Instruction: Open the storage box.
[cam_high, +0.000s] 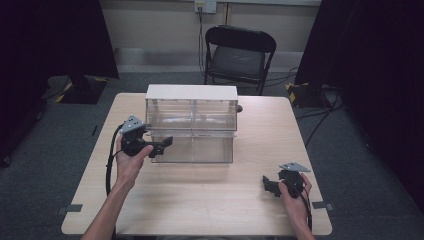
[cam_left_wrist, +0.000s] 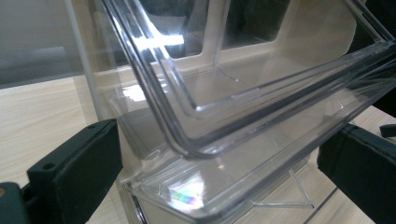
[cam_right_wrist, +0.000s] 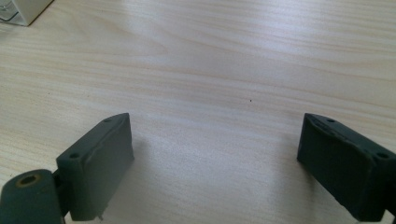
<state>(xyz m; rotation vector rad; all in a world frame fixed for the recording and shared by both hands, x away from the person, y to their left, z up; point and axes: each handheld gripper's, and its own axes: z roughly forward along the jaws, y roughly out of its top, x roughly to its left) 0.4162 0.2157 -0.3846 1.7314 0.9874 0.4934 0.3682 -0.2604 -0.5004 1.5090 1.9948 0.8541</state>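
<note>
**Left claw closing in on a clear plastic drawer**

The left claw (cam_high: 167, 142) is reaching, jaws wide, around the front lip of the lower-left drawer (cam_left_wrist: 261, 140) of the clear drawer cabinet (cam_high: 191, 107), which is sitting mid-table (cam_high: 200, 200). The drawer is looking light, rigid, glossy and slippery, likely brittle at its thin rim; pinching that rounded lip seems safest. The right claw (cam_high: 265, 184) is idling wide open above the pale wood-grain table.

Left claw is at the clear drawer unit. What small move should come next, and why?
Probably close the left claw on the drawer lip. Its jaws stand open on either side of the clear edge, not yet pinching it. The right claw is open above bare table, away from the drawer unit.
</note>
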